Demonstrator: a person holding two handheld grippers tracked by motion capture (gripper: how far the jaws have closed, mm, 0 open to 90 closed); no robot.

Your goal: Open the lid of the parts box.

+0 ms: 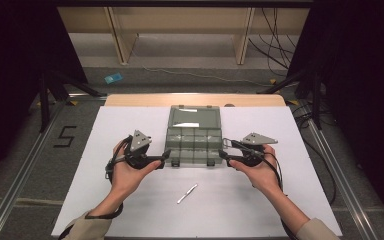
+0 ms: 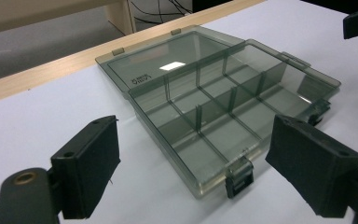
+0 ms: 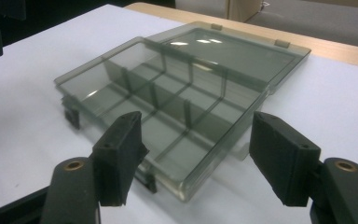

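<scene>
The open compartment box (image 1: 194,134) lies mid-table at twelve o'clock, between the left gripper (image 1: 166,159) at its eight o'clock and the right gripper (image 1: 223,156) at four, both gaping wide and empty.

A smoky transparent compartment box (image 1: 194,142) is laid flat on the white table, its hinged lid (image 1: 194,117) opened fully back toward the far edge; the divided compartments are seen empty, two dark latches facing the person
</scene>
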